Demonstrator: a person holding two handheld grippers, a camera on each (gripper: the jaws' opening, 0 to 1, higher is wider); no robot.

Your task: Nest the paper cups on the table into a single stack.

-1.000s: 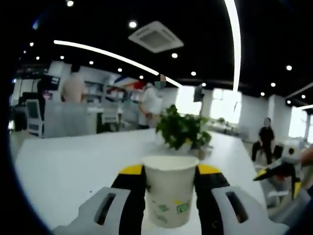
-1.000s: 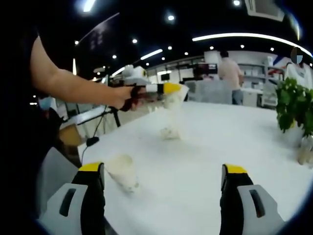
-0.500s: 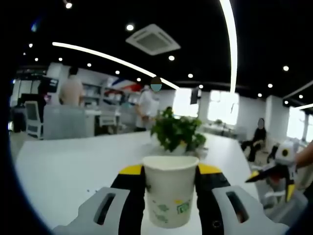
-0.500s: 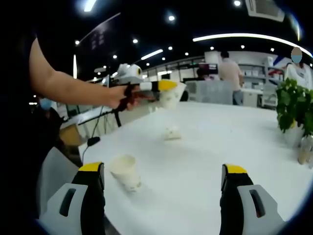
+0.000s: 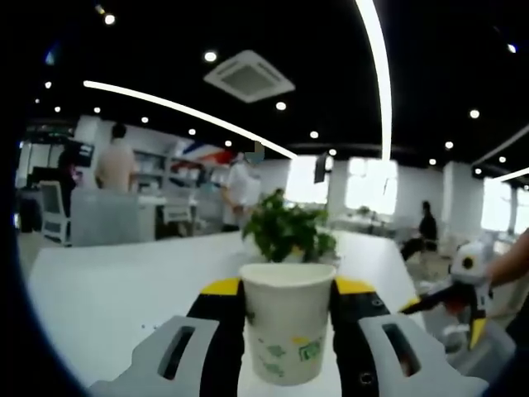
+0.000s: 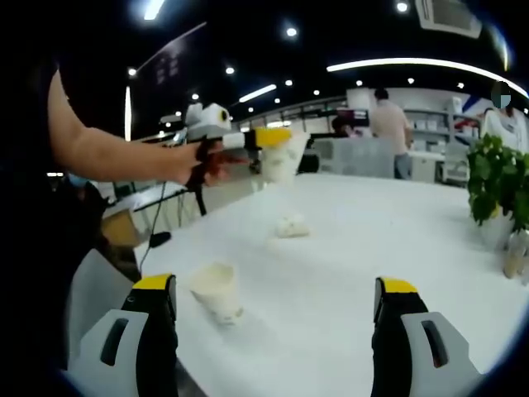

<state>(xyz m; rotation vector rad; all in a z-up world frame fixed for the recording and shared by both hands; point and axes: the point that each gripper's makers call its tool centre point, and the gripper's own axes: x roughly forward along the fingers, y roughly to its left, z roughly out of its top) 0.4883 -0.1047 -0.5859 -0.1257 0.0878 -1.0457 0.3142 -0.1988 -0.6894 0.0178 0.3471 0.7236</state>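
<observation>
Left claw (image 5: 287, 310) clenched on white paper cup with green print (image 5: 287, 318), held above white desk (image 5: 107, 289). Right claw (image 6: 277, 331) released, empty. Second white paper cup (image 6: 216, 291) and a third white paper cup (image 6: 292, 226) rest on desk. Transport step; next: lower held cup into one.

This is an open-plan office or showroom floor. A dark ceiling carries long curved light strips (image 5: 376, 74), round spotlights and a cassette air-conditioning vent (image 5: 248, 78). A broad white tabletop (image 6: 372, 231) holds a potted plant (image 5: 285, 231) ahead of the left hand-held gripper (image 5: 288, 310). Beyond it stand desks, shelves, monitors and several people (image 6: 387, 120).
</observation>
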